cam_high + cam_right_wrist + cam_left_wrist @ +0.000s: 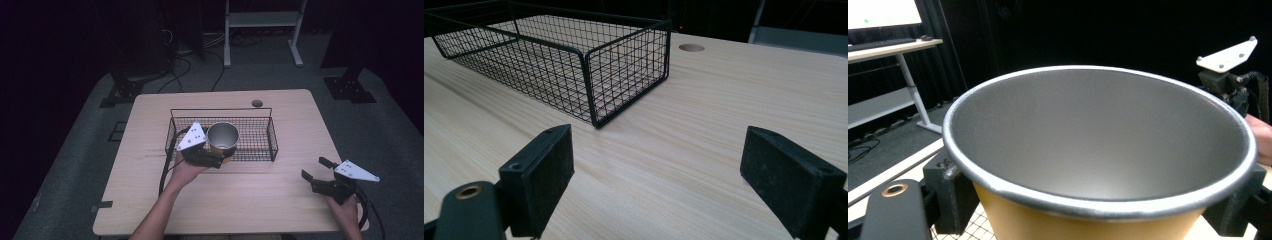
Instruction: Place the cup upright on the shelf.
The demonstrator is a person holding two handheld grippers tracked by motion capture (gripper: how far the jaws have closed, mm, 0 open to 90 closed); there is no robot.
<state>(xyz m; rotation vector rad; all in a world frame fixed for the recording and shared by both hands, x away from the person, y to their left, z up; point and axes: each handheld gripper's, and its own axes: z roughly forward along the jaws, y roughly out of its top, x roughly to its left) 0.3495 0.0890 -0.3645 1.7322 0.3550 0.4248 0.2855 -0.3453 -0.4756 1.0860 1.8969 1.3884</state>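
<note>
Your left gripper [216,159] is clamped on a metal cup [223,137] with a yellow outside, jaws either side of its wall just under the rim, holding it over the wire basket [260,144] mid-table. The high view gives you that placement; your left gripper view instead looks straight into the cup's grey, bare inside [1098,135] and catches your other hand's gripper beyond it. Your right gripper [316,169] hovers near the table's right front edge, jaws wide apart; its own view shows bare wooden table [724,125] between them and the basket's end [624,70] ahead.

overhead view, two close views, shared basket [250,131]
</note>
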